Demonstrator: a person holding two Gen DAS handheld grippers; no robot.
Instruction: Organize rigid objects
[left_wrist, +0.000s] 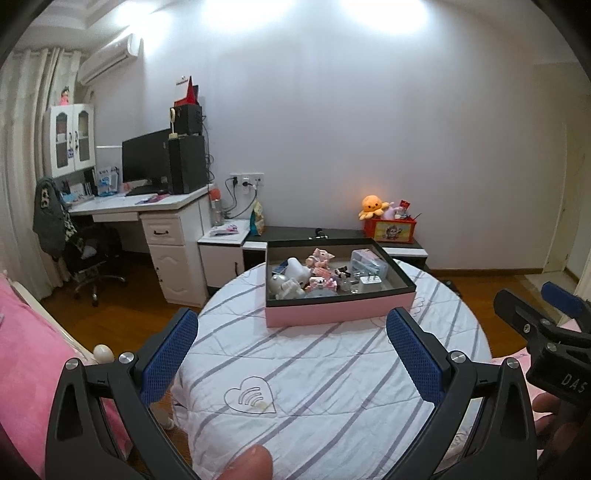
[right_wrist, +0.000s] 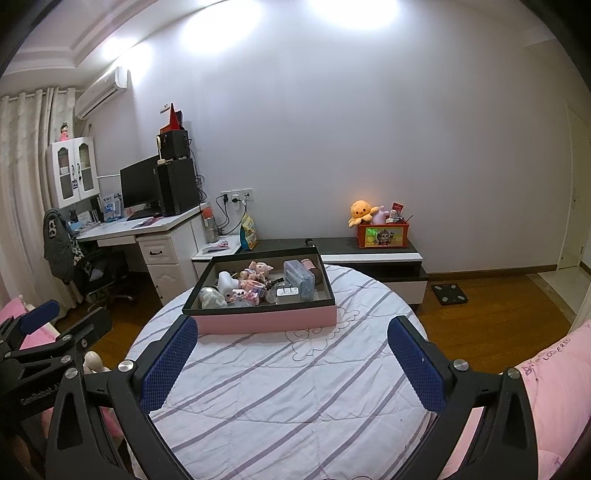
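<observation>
Pink box (left_wrist: 338, 314), black-lined, lidless, flat on striped cloth, holding jumbled small toys (left_wrist: 295, 282).

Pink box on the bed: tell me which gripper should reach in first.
Left, marginally: the pink box sits nearly centred between the open left gripper, while it lies left of the right gripper.

Inside the shallow pink-sided, black-rimmed box (left_wrist: 334, 312), the jumbled small figures and clear plastic cases (right_wrist: 258, 286) overlap and are too small to tell apart. Beside the box, the right tongs (left_wrist: 546, 314) are cut off by the left wrist view's right edge, while the left tongs (right_wrist: 55, 325) are clipped at the right wrist view's left edge.
</observation>
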